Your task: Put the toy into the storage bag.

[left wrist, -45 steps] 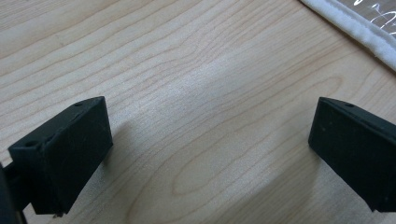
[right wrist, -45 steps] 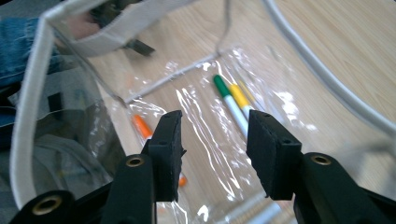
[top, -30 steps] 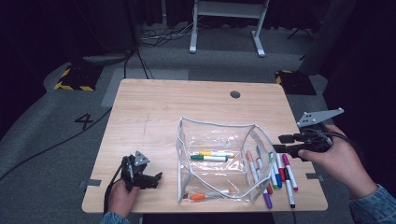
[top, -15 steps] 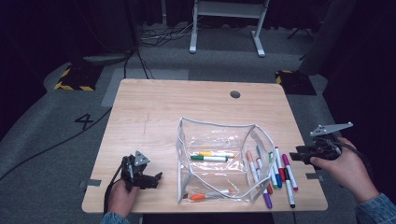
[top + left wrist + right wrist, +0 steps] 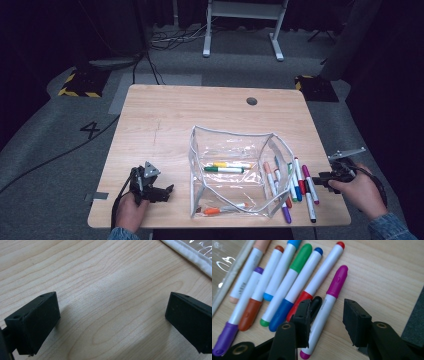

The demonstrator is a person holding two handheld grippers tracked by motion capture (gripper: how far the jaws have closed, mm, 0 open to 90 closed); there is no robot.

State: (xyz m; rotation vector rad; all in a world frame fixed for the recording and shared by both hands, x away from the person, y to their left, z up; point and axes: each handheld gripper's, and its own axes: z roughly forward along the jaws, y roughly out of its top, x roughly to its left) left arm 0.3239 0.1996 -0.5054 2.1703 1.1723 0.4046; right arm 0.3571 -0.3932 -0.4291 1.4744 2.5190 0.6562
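A clear pouch [image 5: 235,170] stands open mid-table, with a yellow, a green and an orange marker inside. Several loose markers [image 5: 292,182] lie in a row to its right. My right gripper [image 5: 321,179] is low at the right end of that row. In the right gripper view its jaws [image 5: 325,317] straddle the magenta marker [image 5: 332,300], which lies nearer the left jaw with a gap at the right jaw. The jaws have just been closing. My left gripper [image 5: 161,192] rests near the front left, open over bare wood [image 5: 112,322].
The wooden table [image 5: 165,125] has a cable hole [image 5: 252,101] at the back right. The pouch's white hem [image 5: 190,255] lies just right of the left gripper. The table's right edge is close behind the right hand [image 5: 360,192]. A black marker [image 5: 315,303] lies under the right gripper's left jaw.
The right hand has come down from above the table's right edge to the marker row, ending low over the magenta marker. The left hand has stayed put.
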